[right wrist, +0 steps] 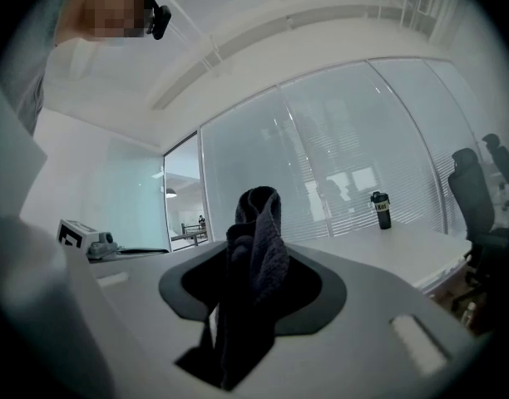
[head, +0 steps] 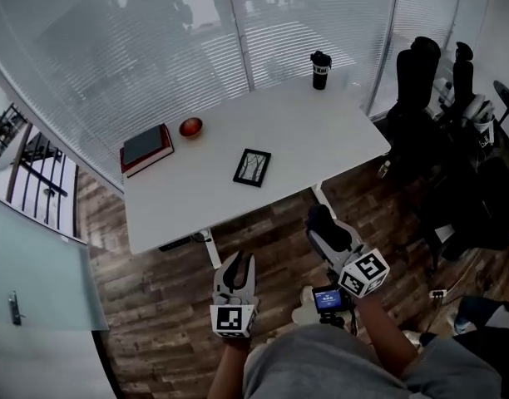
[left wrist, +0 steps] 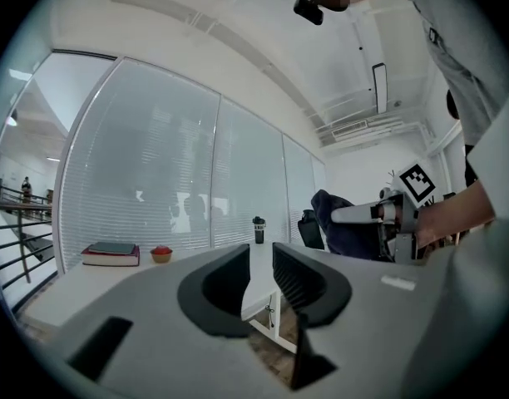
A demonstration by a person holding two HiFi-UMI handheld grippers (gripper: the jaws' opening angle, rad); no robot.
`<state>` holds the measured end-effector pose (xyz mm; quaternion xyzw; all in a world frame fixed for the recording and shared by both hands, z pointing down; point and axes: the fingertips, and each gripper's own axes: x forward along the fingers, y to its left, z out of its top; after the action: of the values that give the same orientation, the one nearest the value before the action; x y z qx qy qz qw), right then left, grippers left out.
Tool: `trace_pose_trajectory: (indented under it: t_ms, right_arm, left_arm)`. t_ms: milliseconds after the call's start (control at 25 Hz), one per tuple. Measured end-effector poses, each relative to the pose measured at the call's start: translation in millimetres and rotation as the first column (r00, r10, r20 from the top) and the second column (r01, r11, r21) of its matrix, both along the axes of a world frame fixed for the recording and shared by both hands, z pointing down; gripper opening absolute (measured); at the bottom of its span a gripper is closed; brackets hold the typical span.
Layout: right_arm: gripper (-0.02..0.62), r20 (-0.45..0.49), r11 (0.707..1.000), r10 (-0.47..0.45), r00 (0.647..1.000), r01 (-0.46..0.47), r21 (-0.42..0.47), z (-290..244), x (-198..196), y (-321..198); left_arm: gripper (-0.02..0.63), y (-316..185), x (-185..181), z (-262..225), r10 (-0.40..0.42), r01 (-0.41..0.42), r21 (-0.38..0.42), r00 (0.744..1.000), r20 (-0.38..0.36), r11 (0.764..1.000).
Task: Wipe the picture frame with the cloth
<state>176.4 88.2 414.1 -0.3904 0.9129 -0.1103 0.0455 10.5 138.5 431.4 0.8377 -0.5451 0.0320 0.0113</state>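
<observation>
Picture frame [head: 252, 167]: black-edged, lies flat on the white tabletop [head: 321, 140], near its front edge; well apart from both claws.
Cloth [head: 319, 219]: dark, bunched upright between the right claw's jaws, its tail hanging below them; held over the wood floor [head: 155, 289], short of the tabletop.
Right claw [right wrist: 254, 277]: clenched on the cloth, pointing level toward the tabletop.
Left claw [left wrist: 260, 277]: released, jaws a narrow gap apart, nothing between them; over the floor beside the right claw.
Elsewhere on tabletop: stacked books [head: 146, 148] and red bowl [head: 190, 127] at far left; black bottle [head: 321, 71] at the far edge.
Surroundings: black chairs [head: 417, 81] to the right.
</observation>
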Motion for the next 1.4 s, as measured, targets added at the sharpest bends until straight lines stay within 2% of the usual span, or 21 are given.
trace_pose_trajectory:
  t_ms: [280, 480, 600, 680, 880, 1080, 1240, 1400]
  right_arm:
    - [0.156, -0.031, 0.995, -0.097, 0.995, 0.097, 0.016, 6, 19, -92]
    - [0.156, -0.024, 0.992, -0.126, 0.992, 0.125, -0.018, 17, 5, -136]
    - [0.157, -0.073, 0.990, -0.141, 0.987, 0.138, -0.042, 22, 2, -158]
    - [0.156, -0.087, 0.988, -0.149, 0.985, 0.145, -0.044, 21, -12, -181]
    - [0.158, -0.116, 0.988, -0.145, 0.983, 0.138, -0.062, 24, -44, -227]
    - [0.160, -0.209, 0.987, -0.156, 0.966, 0.143, -0.073, 30, -76, -273]
    - [0.164, -0.312, 0.975, -0.214, 0.925, 0.186, -0.118, 46, -93, -309]
    - [0.167, -0.323, 0.965, -0.254, 0.911, 0.216, -0.152, 67, -114, -338]
  left_arm:
    - [0.129, -66, 23, 12, -0.086, 0.086, -0.045, 0.996, 0.012, 0.995]
    - [0.179, -101, 16, 34, -0.093, 0.098, -0.097, 0.994, 0.055, 0.991]
    - [0.223, -124, 17, 50, -0.093, 0.096, -0.121, 0.995, 0.034, 0.988]
    - [0.254, -149, 6, 61, -0.091, 0.096, -0.126, 0.995, 0.050, 0.987]
    - [0.352, -205, -17, 101, -0.013, 0.028, -0.201, 0.997, 0.076, 0.979]
    - [0.376, -248, -37, 125, 0.052, -0.032, -0.258, 0.996, 0.072, 0.966]
    - [0.450, -274, -29, 157, 0.106, -0.072, -0.349, 0.991, 0.079, 0.934]
    - [0.483, -290, -32, 185, 0.130, -0.069, -0.398, 0.983, 0.129, 0.915]
